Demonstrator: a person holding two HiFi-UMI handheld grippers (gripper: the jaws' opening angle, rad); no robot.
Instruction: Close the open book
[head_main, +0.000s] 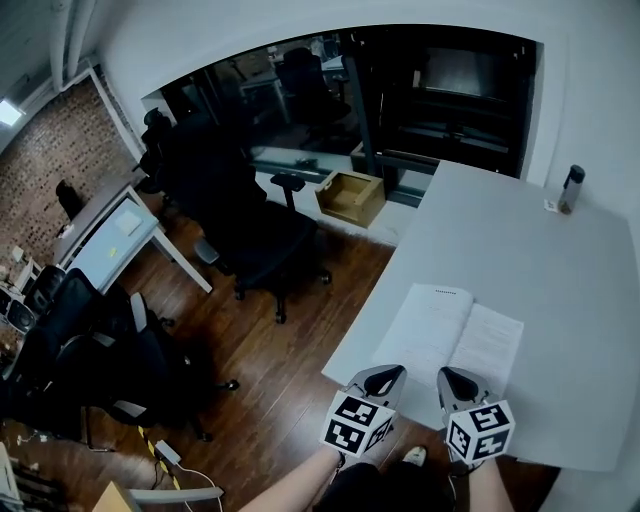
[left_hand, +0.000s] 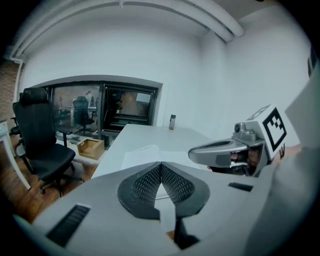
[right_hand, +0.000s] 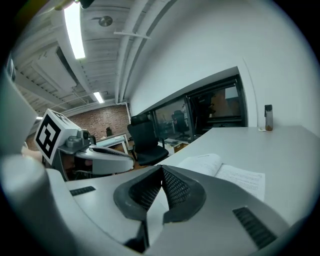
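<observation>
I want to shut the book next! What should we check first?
1. Book lies open on the table: ok.
2. Left gripper empty, jaws together: ok.
3. Right gripper empty, jaws together: ok.
4. Either gripper touching the book: cannot tell.
5. Bottle stands at the far corner, well apart from the book: ok.

The near edge of the book (head_main: 452, 335) lies hidden behind the left gripper (head_main: 393, 374) and right gripper (head_main: 449, 377); its print is too small to read. The surface (head_main: 565, 270) runs off the head view's right edge.
</observation>
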